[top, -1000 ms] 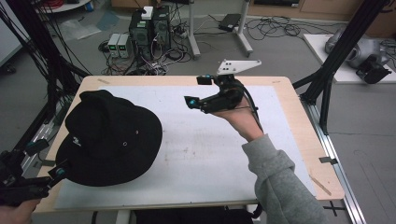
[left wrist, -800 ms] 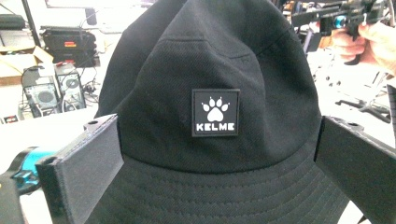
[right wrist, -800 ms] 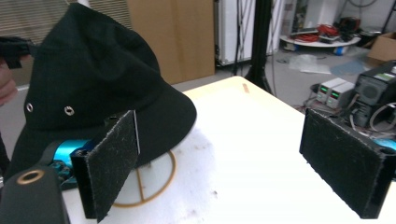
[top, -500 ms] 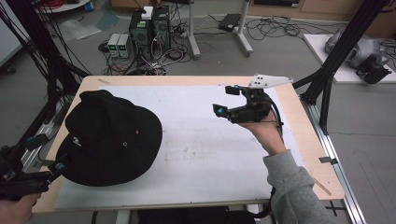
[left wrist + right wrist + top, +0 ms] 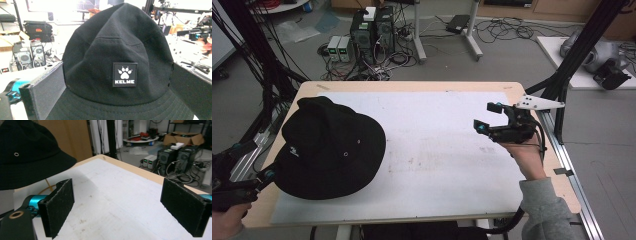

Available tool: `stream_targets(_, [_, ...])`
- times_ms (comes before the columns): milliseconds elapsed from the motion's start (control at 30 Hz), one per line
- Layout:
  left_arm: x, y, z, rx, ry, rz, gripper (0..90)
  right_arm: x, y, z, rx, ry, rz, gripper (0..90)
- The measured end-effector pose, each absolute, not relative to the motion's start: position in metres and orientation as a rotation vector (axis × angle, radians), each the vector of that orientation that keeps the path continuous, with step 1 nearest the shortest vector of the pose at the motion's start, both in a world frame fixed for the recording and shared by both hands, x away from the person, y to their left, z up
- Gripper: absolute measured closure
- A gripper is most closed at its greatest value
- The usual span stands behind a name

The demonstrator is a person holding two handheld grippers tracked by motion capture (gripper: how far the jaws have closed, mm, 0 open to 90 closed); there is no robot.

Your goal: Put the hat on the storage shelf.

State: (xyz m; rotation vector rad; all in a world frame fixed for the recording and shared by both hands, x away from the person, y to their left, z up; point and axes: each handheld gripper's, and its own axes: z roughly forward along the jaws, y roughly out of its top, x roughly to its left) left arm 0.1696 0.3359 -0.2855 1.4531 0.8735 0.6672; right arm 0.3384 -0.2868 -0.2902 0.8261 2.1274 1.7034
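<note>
The left gripper (image 5: 264,175) sits at the near left corner of the table (image 5: 412,86), its jaws apart, at the near brim of the hat (image 5: 329,145). In the left gripper view the two black jaws stand wide on either side of the hat's (image 5: 117,70) crown, the brim lying between them; whether the pads touch the fabric cannot be told. A square patch (image 5: 124,74) with a white paw and the word KELME faces this camera. The hat rests on the left part of the white mat (image 5: 427,150), its brim reaching past the mat's left edge.

The right gripper (image 5: 491,117) is held above the right side of the mat by the right hand (image 5: 527,157), well apart from the hat, with a grey plate (image 5: 537,103) on top. Its jaws are apart with nothing between them. In the right gripper view the pads (image 5: 60,206) frame bare mat (image 5: 117,200), with the hat (image 5: 25,152) at the upper left and an eyelet (image 5: 16,154) in its crown.

Beyond the table's far edge, computer towers (image 5: 372,27) and tangled cables (image 5: 512,27) lie on the floor.
</note>
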Motion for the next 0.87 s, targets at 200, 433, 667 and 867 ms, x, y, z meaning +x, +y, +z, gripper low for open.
stream_targets(200, [0.17, 0.337, -0.286, 1.452, 0.878, 0.672, 1.7, 0.331, -0.305, -0.296, 0.878, 2.078, 1.701, 11.2])
stream_targets(433, [0.173, 0.334, -0.287, 1.457, 0.876, 0.663, 1.7, 0.32, -0.33, -0.306, 0.954, 2.031, 1.681, 11.2])
stream_targets(667, [0.176, 0.331, -0.288, 1.466, 0.873, 0.657, 1.7, 0.306, -0.352, -0.312, 1.001, 1.972, 1.677, 11.2])
stream_targets(867, [0.177, 0.33, -0.287, 1.467, 0.865, 0.659, 1.7, 0.303, -0.36, -0.314, 0.993, 1.916, 1.708, 11.2])
